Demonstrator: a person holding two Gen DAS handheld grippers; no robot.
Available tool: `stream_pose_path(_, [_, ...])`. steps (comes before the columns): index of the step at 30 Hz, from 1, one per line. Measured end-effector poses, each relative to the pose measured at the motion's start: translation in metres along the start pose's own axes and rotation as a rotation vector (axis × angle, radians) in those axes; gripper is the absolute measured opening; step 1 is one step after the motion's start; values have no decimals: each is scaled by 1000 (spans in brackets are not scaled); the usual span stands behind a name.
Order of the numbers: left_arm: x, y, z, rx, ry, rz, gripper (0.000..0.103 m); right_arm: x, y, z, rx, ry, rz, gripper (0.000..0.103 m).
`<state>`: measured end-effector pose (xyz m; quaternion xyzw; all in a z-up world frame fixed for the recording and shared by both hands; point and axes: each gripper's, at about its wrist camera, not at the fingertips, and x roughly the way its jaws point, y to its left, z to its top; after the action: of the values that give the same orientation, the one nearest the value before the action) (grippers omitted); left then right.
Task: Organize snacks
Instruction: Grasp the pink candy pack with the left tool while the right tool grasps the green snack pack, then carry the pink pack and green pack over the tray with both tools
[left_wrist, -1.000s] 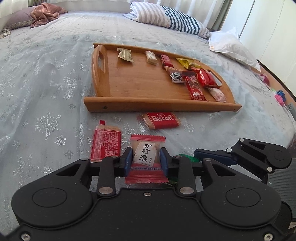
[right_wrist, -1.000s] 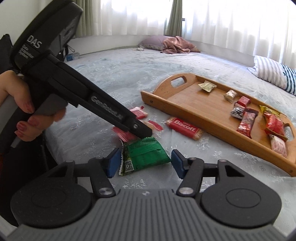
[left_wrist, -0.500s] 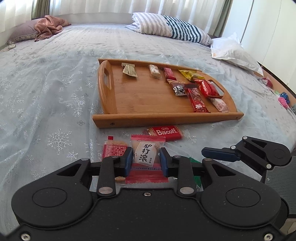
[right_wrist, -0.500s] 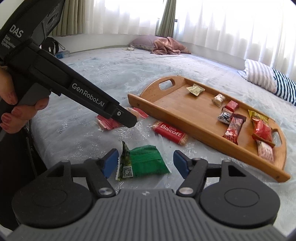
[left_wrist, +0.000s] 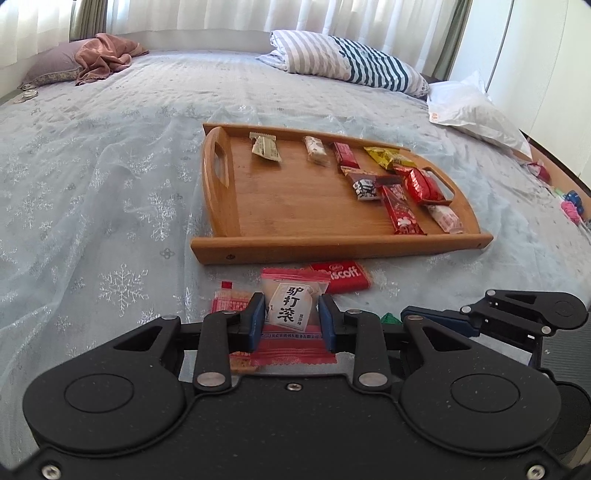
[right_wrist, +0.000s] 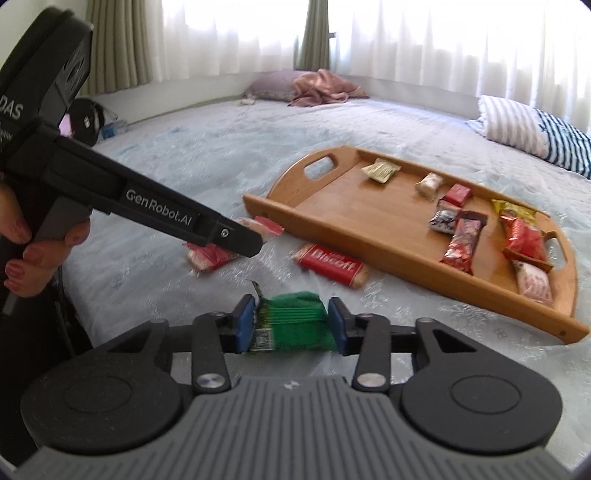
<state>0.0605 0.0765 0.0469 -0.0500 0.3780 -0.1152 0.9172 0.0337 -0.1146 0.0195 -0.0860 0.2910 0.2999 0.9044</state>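
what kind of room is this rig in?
Almost certainly a bedroom: the wooden tray of snacks sits on a bed with a snowflake-pattern cover, a striped pillow lies at its far side, and sheer curtains hang behind.

Two low wrist views down along each claw — shared ahead, the wooden tray (left_wrist: 332, 243) — close over the bed (right_wrist: 207, 147).

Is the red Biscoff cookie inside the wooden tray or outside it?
Outside. The Biscoff packet lies on the bedspread just in front of the wooden tray.
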Motion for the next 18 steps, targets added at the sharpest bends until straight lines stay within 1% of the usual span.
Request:
stream_pose_path(2, [-1,0,3,-1,-10,-1,29,-1,-3,3,12,-8,-11,33])
stream_pose_path(4, [-1,0,6,-2,-17,1,29,0,-5,6,17,-8,-11,34])
stream_pose_path(6, [-1,1,8,-4,-21,2,29,2,-7,7,25,0,-8,46])
stream_pose_path(7, [-1,1,8,-5,-22,4,29,3,-7,6,22,9,0,54])
stream_pose_path(8, [-2,1,7,-6,-22,5,29,4,-7,5,16,9,-2,57])
stream_pose_path(11, [-1,2,6,-11,-19,9,29,9,-3,1,-6,21,-5,60])
stream_pose_path(13, [-1,3,5,-13,-15,12,29,10,-2,0,-11,22,-6,60])
stream_pose_path(16, [0,2,4,-14,-12,14,30,14,-2,0,-14,26,-4,64])
stream_pose_path(18, [0,2,3,-15,-11,11,29,19,-3,-1,-5,40,-1,63])
